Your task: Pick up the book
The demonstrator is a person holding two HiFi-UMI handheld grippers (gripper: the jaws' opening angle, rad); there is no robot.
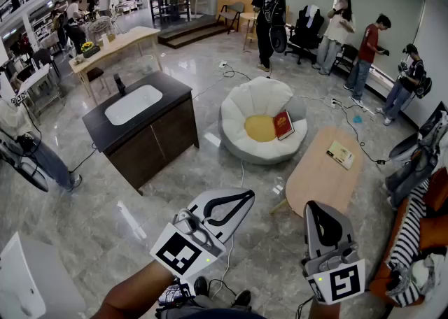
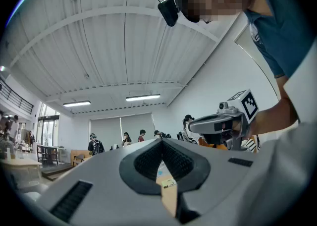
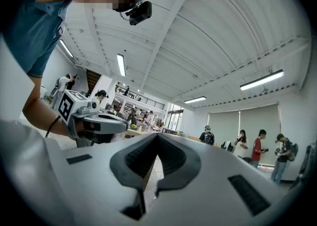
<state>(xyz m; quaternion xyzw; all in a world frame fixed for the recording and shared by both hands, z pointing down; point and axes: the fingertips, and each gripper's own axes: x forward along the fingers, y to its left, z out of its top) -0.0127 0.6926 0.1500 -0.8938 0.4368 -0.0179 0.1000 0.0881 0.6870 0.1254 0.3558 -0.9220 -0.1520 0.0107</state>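
Note:
A red book point(image 1: 283, 124) lies on the yellow cushion of a white beanbag chair point(image 1: 241, 111) in the middle of the room. A pale yellow book point(image 1: 341, 154) rests on a low wooden table point(image 1: 311, 181). Both grippers are held level near the bottom of the head view, well short of either book. My left gripper point(image 1: 246, 196) has its jaws together with nothing in them; it appears again in its own view point(image 2: 161, 141). My right gripper point(image 1: 316, 206) is shut and empty, its tips meeting in the right gripper view point(image 3: 157, 137).
A dark cabinet with a white sink point(image 1: 140, 125) stands left of the beanbag. Cables point(image 1: 231, 73) trail over the glossy floor. A sofa with striped cloth point(image 1: 413, 240) is at the right edge. Several people point(image 1: 269, 13) stand at the far side.

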